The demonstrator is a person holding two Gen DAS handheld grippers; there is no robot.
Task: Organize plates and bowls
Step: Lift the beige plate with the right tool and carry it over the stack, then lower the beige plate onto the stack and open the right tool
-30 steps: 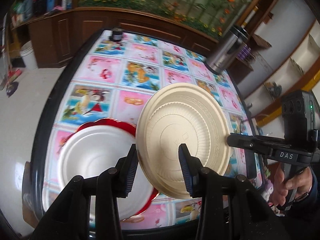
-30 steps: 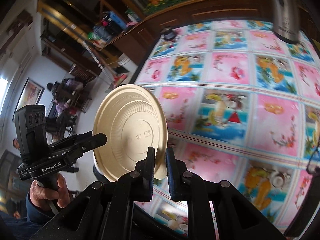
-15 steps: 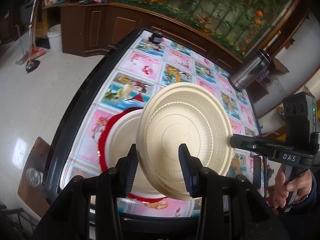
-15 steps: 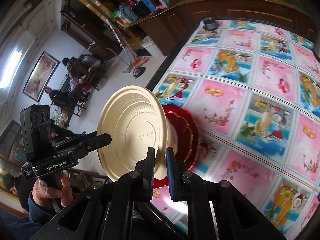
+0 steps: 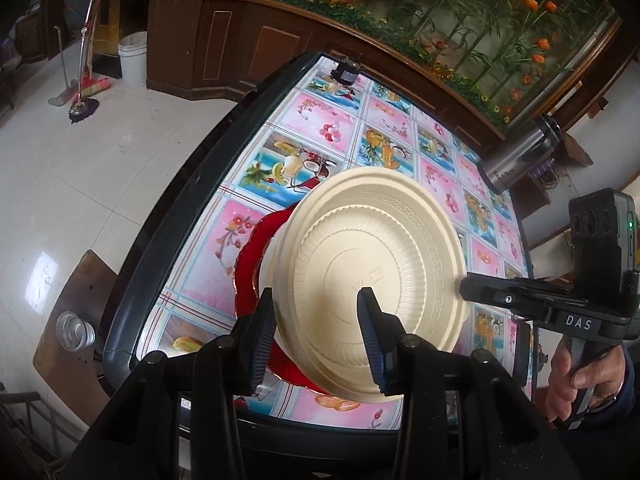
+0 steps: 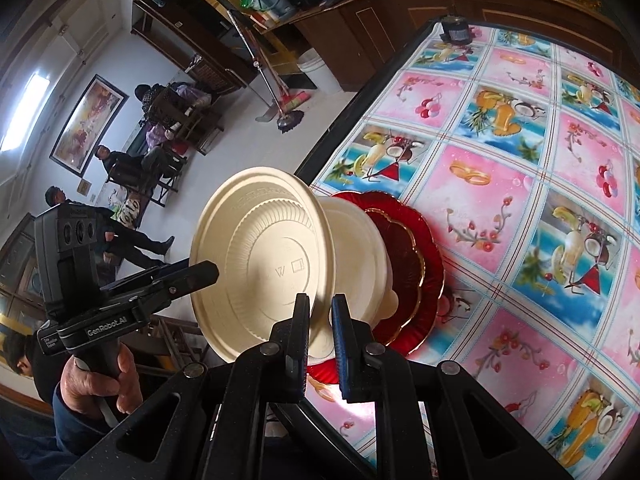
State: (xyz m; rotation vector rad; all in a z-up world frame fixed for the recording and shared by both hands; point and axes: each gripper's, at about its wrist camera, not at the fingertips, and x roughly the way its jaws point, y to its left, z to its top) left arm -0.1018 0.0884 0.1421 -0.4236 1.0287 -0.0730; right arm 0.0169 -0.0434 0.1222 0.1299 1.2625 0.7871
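Note:
A cream plate [image 5: 372,280], its underside toward both cameras, hangs tilted between my two grippers. My left gripper [image 5: 318,336] is shut on its near-left rim, and in the right wrist view the same gripper [image 6: 200,272] reaches the plate's left edge. My right gripper [image 6: 320,320] is shut on the rim of the cream plate [image 6: 272,264]; in the left wrist view this gripper [image 5: 466,288] meets the plate's right edge. Just behind it a white dish [image 6: 360,248] rests in a red scalloped plate [image 6: 416,264] on the table. Whether cream plate and white dish touch cannot be told.
The patterned tablecloth ends at a dark table edge [image 5: 160,240] close to the red plate [image 5: 248,264]. A steel flask [image 5: 520,164] stands far right and a small dark object [image 5: 348,70] at the far corner. A glass [image 5: 74,330] sits on a stool below. People [image 6: 120,160] sit across the room.
Both grippers carried the cream plate leftward and a little down across the table. It now hangs over the white dish and red plate, hiding most of them.

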